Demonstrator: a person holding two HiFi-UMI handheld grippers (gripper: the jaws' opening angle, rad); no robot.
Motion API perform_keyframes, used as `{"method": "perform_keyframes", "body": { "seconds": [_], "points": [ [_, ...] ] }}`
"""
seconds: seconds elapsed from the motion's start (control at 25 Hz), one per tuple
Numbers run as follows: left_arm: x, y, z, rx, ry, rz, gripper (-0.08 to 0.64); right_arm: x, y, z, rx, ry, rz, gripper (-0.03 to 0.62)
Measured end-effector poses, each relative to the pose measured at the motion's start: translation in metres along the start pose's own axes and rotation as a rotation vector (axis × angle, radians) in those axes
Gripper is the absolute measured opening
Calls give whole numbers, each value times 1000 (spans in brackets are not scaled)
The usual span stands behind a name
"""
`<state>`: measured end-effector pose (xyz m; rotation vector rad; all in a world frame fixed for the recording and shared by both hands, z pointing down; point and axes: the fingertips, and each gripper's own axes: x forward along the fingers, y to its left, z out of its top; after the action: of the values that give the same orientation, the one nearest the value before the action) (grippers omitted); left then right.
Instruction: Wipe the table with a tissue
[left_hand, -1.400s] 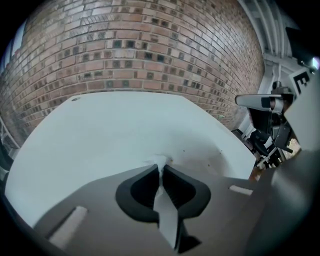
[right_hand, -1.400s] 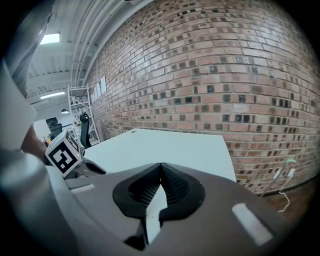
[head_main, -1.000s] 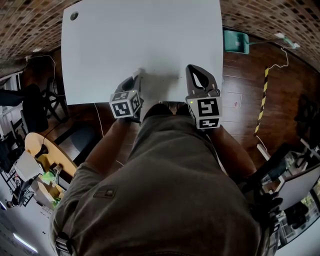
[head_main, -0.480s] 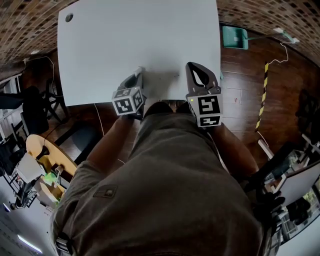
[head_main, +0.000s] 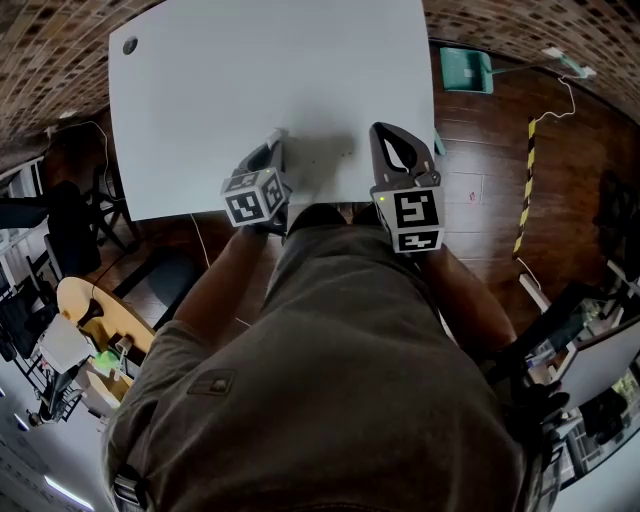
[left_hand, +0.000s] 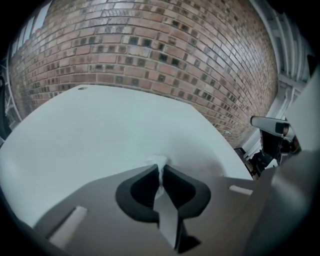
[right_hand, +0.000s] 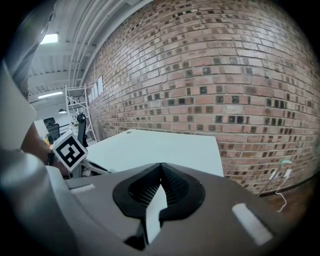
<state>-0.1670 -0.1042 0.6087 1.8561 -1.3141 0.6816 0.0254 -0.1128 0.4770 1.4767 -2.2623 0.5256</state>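
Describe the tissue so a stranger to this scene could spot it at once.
Start at the big white table in front of the brick wall. At its near edge the left gripper is shut on a small crumpled white tissue, a tuft poking out past the jaw tips. The right gripper beside it is shut and empty.

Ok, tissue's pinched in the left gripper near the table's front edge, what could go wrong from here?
1. Only a small tuft of tissue shows past the left gripper, so its tips may scrape the table instead of wiping.
2. That thin pinch could tear or slip out under drag.
3. The right gripper sits shut and empty close by; a wide sweep might bump it.
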Motion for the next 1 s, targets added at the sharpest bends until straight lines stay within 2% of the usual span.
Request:
{"method": "perform_keyframes", "body": {
  "seconds": [0.72, 1.0],
  "points": [
    [17, -21, 3, 32, 23, -53, 25, -6, -14, 3, 4, -18, -36, 15],
    [24, -34, 12, 81, 31, -81, 25, -7, -16, 6, 1, -24, -38, 15]
  ]
}}
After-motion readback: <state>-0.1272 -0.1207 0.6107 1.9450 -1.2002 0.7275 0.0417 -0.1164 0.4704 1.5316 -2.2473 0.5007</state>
